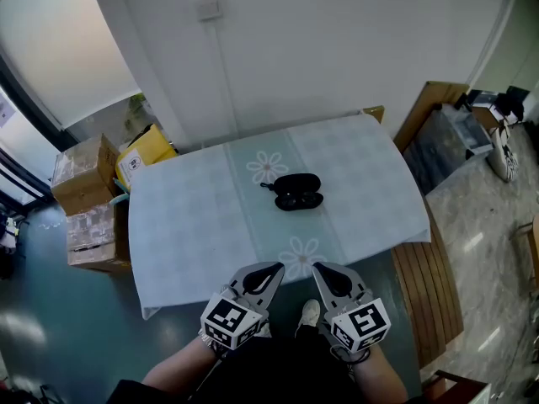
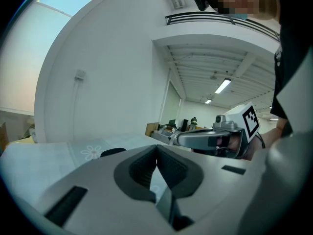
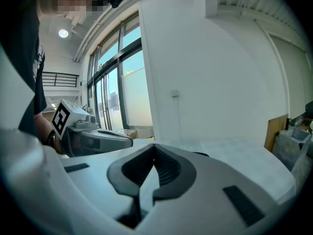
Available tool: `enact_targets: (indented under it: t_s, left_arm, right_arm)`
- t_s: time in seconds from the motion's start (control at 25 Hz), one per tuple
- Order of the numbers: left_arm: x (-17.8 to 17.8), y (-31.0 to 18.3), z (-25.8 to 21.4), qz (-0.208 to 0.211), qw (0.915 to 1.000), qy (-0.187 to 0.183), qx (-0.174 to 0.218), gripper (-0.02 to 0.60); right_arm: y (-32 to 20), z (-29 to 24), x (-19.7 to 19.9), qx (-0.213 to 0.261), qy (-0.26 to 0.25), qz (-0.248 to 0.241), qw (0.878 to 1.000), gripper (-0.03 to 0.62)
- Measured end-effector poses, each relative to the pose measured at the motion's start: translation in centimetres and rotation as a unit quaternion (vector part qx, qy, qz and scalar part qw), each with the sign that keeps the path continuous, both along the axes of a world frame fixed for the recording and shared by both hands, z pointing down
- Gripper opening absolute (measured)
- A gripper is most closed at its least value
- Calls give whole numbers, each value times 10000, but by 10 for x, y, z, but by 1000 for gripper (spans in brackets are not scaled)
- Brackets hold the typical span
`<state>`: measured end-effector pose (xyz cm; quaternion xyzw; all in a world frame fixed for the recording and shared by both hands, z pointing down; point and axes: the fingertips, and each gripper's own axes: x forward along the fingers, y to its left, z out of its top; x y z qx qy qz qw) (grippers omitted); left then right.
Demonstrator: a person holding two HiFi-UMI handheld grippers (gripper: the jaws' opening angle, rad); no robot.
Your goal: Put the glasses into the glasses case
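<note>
A black glasses case lies near the middle of the pale blue checked tablecloth. Dark glasses lie against its far side; at this size I cannot separate the two clearly. My left gripper and right gripper hover side by side over the table's near edge, well short of the case. Both are shut with nothing between the jaws. The left gripper view shows the case as a low dark shape beyond the shut jaws, with the right gripper alongside. The right gripper view shows only a dark sliver of the case.
Cardboard boxes and a yellow box stand on the floor left of the table. A wooden slatted bench runs along the right side, with a plastic-wrapped item behind it. A white wall backs the table.
</note>
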<state>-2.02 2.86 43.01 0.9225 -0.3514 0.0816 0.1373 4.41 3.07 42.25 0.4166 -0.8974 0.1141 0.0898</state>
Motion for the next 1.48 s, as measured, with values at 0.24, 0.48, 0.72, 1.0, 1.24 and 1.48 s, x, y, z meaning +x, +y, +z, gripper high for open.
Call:
enact_targets:
  t_s: [0.24,0.48,0.72,1.0,1.24,1.48]
  left_arm:
    - [-1,8,3,-24,10000,-23,-31,26]
    - [0,14,-2,-34,10000,-1,32,26]
    - [1,17,-3,-16,10000,9,62,26]
    - [-1,21,-5,-75,10000,52,31,26]
    - [-2,20,-4,-73,10000,56,22,26]
    - [-5,17,-4,-83,10000,45,13,26]
  right_arm:
    - [5,1,0,7,-34,-9,10000,23]
    - [13,-3,-2,83,-5,-45,10000,23]
    - [17,-4,0,104,-15,-2,9999,23]
    - [22,-6,-1,125,-28,16,9999,23]
    - [21,-5,-2,110,-27,16,9999,23]
    - [18,-4,-4,100,-13,16,9999,23]
